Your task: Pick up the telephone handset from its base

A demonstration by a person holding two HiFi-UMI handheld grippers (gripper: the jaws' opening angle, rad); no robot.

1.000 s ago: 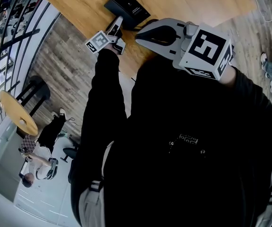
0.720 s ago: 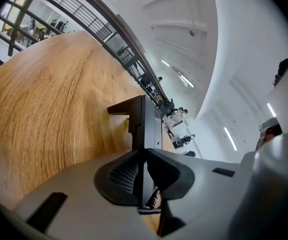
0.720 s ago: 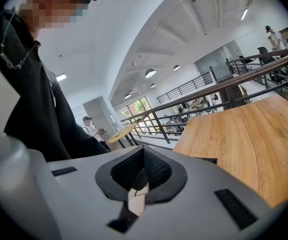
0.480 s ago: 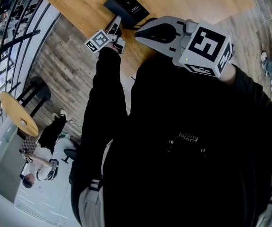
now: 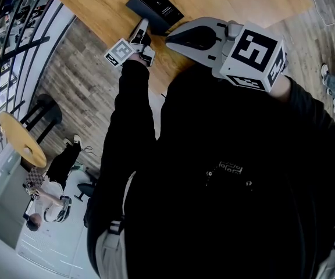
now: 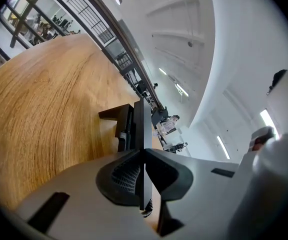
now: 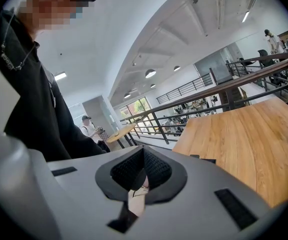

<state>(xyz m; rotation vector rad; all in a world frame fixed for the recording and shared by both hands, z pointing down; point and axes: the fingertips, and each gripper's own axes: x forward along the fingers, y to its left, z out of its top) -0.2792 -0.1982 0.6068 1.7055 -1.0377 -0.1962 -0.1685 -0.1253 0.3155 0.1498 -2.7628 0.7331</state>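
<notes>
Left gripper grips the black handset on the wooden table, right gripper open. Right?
No: the right gripper is shut and empty, as the right gripper view shows. The left gripper, jaws having just closed further, does grip the handset on the table.

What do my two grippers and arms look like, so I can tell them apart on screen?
The left gripper and right gripper are light grey shells with dark, mesh-textured recesses around the jaws. Each carries a white cube printed with black square markers: the left cube, the right cube. Black long sleeves cover the arms; the left sleeve shows clearly.
</notes>
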